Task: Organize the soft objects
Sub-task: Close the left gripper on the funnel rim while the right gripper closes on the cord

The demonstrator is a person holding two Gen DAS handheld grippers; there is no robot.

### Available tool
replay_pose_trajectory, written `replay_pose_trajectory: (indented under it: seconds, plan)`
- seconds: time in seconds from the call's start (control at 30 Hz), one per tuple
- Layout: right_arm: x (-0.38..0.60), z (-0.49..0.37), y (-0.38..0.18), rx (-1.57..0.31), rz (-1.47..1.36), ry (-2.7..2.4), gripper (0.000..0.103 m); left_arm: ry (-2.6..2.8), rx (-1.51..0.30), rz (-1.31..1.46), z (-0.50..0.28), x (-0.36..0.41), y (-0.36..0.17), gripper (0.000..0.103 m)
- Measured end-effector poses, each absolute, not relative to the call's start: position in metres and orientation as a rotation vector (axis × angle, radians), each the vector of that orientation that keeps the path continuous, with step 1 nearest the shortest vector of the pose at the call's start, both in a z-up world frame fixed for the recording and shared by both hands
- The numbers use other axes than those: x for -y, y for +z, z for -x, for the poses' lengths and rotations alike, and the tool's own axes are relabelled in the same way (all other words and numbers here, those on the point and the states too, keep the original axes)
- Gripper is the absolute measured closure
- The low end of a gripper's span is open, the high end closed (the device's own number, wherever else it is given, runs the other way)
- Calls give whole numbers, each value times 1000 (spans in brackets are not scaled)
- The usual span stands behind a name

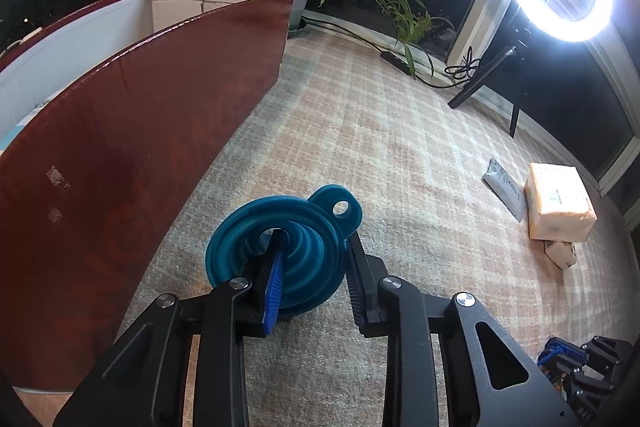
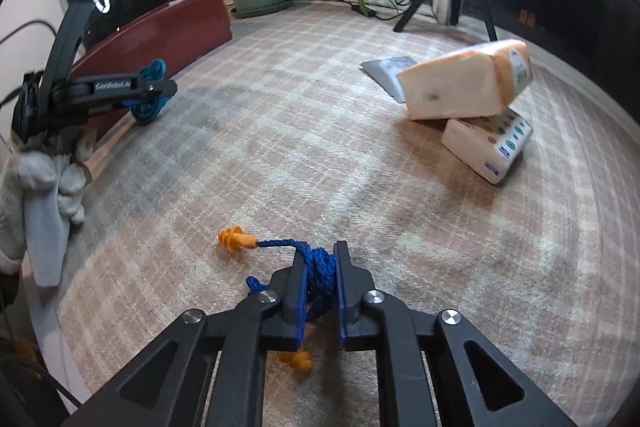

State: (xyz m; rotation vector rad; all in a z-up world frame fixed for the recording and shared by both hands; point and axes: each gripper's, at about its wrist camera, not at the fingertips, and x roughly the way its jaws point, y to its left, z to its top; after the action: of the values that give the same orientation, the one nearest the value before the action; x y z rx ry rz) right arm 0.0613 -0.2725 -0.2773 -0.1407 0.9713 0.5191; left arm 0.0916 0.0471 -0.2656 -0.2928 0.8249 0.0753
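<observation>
Both claws are closed on something down at the carpet. Clamped between the narrow blue pads of the right gripper is a bunched blue cord joining two orange earplugs; one earplug lies on the rug just left of the fingers, and the other is mostly hidden beneath the gripper's linkage. How much cord is tucked under the jaws I cannot make out. Over by the dark red box, the left gripper pinches a teal collapsible funnel: one finger sits inside the funnel's mouth, the other against its outer wall beside the tab with a hole, so the wall is squeezed between them. The funnel's lower edge is covered by the fingers, and whether it rests on the rug I cannot tell. From the right wrist view, the funnel is largely masked by the left gripper's arm. Near the window a peach-wrapped pack leans tilted on a smaller printed pack, with a grey pouch partly behind them. A grey plush toy is cut off at the frame's left edge.
</observation>
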Motion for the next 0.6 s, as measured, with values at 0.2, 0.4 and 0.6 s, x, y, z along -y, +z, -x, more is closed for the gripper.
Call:
replay_pose_trajectory:
  seconds: [0.2,0.4,0.6]
  plan:
    - [278,-65,-273,-960,111,506,95,64,-818,317,-89,-49,-261,89]
    - [281,-67,-265,-940,84,498,95,37,-817,354,-86,-49,-257,92]
    - [278,-64,-265,-935,91,500,95,35,-815,343,-89,-48,-257,92]
